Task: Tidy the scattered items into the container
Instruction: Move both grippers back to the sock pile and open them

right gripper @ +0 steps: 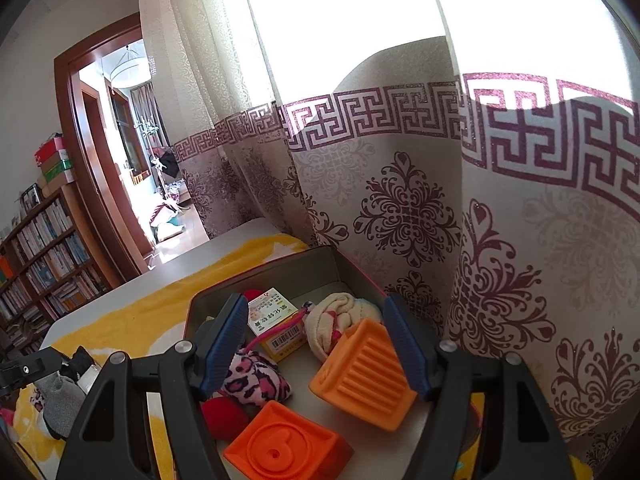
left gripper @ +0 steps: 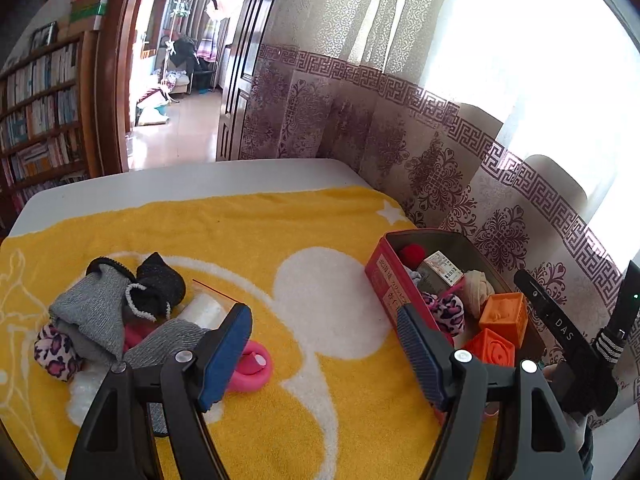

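Between your left gripper's fingers only the yellow towel shows; the jaws stand apart and hold nothing. Just beside the left finger lies a pink round toy, partly hidden behind that finger. Further to the left of it is the pile not yet tidied: grey socks, a black sock, a leopard-print bundle and a white roll. To the right, just beyond the right finger, stands the red tin, already holding several things.

Your right gripper hangs over this tin, its jaws also apart and not pressing on anything. Between its fingers you see a ribbed orange block, close to the right finger; whether they touch I cannot tell. Near the left finger lies a leopard-print pouch. Below them is a second orange block and a red ball. Beyond the fingertips are a small yellow carton and a rolled cream cloth. Behind the tin hangs the patterned curtain.
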Tool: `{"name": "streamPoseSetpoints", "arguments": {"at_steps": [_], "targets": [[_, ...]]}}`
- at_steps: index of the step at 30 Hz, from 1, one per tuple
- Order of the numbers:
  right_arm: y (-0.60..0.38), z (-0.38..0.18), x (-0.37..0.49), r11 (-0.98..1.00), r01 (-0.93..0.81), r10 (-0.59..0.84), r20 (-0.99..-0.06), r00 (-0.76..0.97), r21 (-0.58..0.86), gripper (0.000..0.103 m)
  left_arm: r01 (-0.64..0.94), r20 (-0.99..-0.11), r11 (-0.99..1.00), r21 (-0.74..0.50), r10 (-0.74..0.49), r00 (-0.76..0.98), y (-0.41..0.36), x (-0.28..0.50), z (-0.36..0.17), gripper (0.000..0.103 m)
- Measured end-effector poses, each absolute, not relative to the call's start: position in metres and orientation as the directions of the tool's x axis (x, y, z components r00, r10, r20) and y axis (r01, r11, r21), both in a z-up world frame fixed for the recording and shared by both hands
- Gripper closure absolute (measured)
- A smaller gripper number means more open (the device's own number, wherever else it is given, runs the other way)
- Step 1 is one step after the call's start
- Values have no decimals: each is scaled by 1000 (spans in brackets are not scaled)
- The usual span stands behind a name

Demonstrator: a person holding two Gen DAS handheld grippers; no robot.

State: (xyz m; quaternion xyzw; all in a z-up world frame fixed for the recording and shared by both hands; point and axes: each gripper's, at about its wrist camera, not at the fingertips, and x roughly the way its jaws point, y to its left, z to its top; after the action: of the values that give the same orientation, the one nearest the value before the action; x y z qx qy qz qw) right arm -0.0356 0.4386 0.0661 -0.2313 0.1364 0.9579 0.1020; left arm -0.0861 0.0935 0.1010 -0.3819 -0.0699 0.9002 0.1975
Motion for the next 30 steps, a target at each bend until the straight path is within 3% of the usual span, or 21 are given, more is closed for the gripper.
{"name": "streamPoseSetpoints", "arguments": {"at_steps": [10, 18, 24, 30], "targets": [[425, 68, -31, -960, -239, 153, -440, -885, 147, 26, -47, -667, -946, -322, 262, -698, -20, -73, 82, 27], [411, 79, -29, -973, -191, 118, -435, -893, 129, 26, 18, -668, -934, -358, 243, -704, -59, -65, 66, 27], [365, 106, -26, -974, 37, -145, -489, -860, 224, 21, 64, -668, -924, -377, 223, -710, -82, -62, 61, 27], [298, 90, -54, -871, 215, -463, -592, -660, 442, 21, 75, -657, -918, -390, 220, -721, -93, -52, 61, 27]]}}
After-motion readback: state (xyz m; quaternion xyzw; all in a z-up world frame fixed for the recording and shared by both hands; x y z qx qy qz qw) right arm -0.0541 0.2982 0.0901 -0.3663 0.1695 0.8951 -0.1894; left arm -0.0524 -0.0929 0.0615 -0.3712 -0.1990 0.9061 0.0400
